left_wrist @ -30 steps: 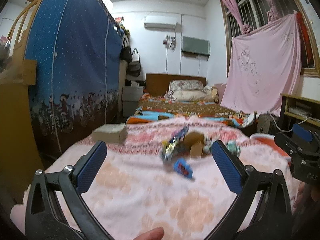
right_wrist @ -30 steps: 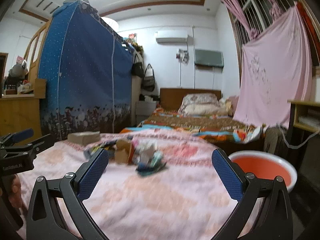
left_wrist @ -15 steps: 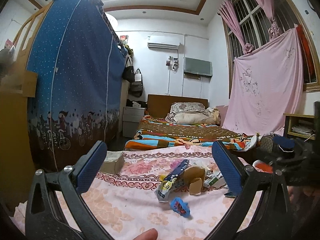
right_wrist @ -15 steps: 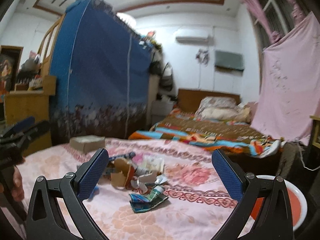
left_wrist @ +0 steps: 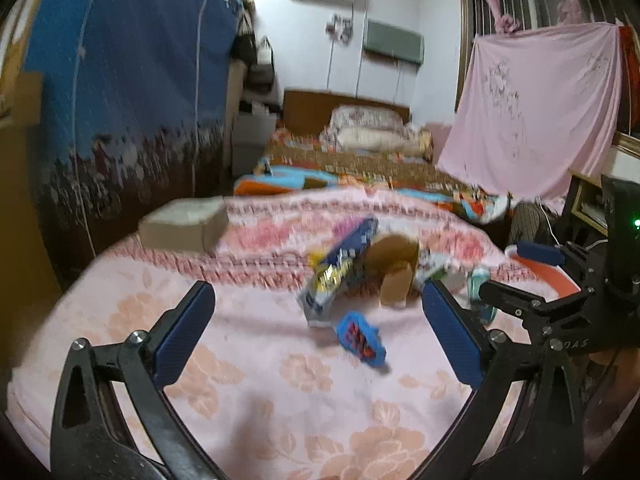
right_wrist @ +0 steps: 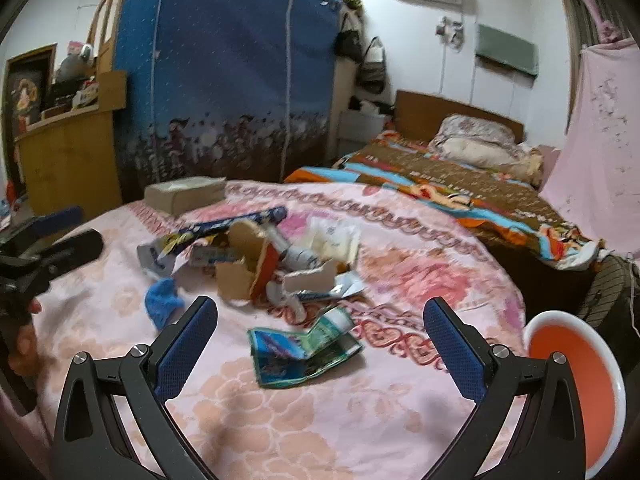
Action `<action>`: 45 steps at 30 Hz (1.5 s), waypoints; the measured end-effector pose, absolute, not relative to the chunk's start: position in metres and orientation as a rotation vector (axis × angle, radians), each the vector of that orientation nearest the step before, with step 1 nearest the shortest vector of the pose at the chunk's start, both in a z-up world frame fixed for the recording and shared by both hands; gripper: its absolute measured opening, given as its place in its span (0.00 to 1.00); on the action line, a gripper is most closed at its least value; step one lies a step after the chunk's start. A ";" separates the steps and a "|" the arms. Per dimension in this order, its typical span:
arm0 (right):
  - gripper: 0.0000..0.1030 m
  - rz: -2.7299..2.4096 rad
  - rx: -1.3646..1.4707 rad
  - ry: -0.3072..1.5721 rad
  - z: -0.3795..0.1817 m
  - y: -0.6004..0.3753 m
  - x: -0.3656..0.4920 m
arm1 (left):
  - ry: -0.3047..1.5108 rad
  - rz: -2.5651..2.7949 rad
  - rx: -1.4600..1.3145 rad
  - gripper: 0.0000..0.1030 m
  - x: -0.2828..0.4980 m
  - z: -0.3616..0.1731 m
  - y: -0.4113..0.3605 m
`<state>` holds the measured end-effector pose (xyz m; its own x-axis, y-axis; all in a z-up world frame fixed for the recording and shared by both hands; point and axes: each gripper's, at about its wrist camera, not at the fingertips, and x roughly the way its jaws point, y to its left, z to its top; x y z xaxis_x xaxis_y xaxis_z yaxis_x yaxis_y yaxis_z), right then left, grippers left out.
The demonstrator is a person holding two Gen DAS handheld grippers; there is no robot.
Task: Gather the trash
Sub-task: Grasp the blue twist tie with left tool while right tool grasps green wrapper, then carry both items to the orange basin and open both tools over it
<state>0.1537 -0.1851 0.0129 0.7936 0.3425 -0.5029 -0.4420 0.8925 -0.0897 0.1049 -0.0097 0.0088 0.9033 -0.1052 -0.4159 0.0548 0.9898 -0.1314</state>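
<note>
Our right gripper (right_wrist: 320, 344) and left gripper (left_wrist: 318, 336) both spread, empty. Green wrapper (right_wrist: 304, 354) lies flat just ahead of our right fingers; we risk pinching bedspread (right_wrist: 400, 412) with it.

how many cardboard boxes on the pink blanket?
2. A closed cardboard box sits at the blanket's far left edge, apart from the trash. A torn open cardboard box stands in the trash pile. More may be hidden under the wrappers.
</note>
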 end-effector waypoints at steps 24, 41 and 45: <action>0.53 0.522 -0.120 0.655 -0.006 -0.193 0.175 | 0.712 -0.256 -0.128 0.00 0.131 -0.014 -0.037; 0.54 0.234 0.023 0.112 0.054 -0.280 0.131 | 0.299 -0.479 -0.010 0.01 0.135 0.064 -0.127; 0.55 0.112 0.031 0.003 0.061 -0.304 0.122 | 0.254 -0.559 0.032 0.01 0.146 0.076 -0.159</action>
